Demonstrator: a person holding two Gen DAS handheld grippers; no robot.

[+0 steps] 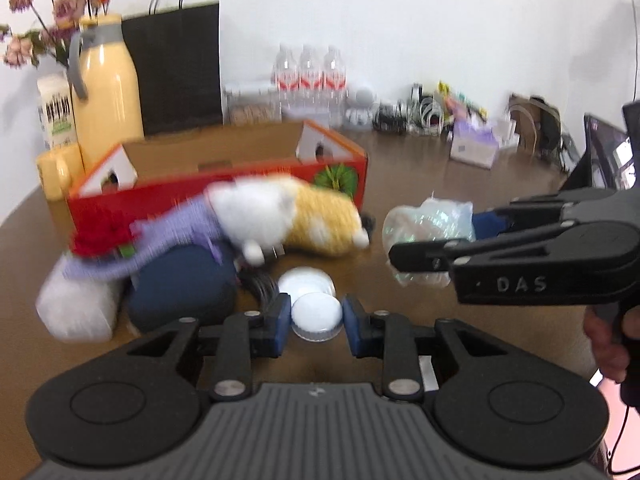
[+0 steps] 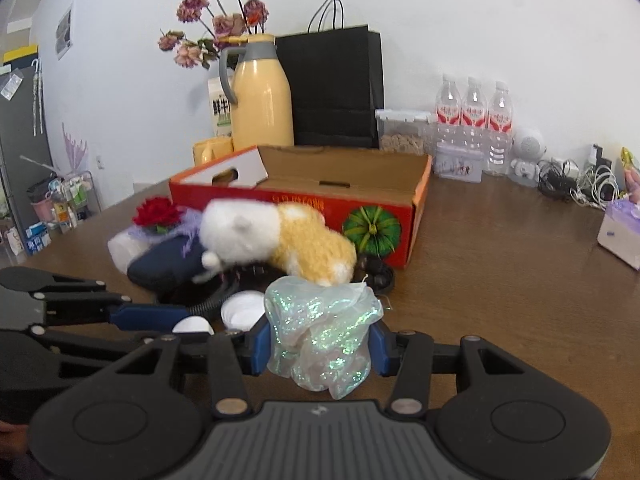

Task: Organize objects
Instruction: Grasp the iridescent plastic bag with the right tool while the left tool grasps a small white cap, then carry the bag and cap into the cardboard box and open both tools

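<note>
Pick-up step: in front of the red box (image 2: 304, 204), the left gripper (image 1: 316, 316) is clamped on a white cap (image 1: 317, 314), while the right gripper (image 2: 320, 344) grips an iridescent pouch (image 2: 324, 332). Next, I judge, both 2 items need carrying over the box's rim.

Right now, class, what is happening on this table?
A person holds a gripper in each hand. The left gripper is closed on a small white lid. The right gripper grips a shiny crumpled bag. The red cardboard box behind stands open, a plush toy lying before it on the table.
</note>
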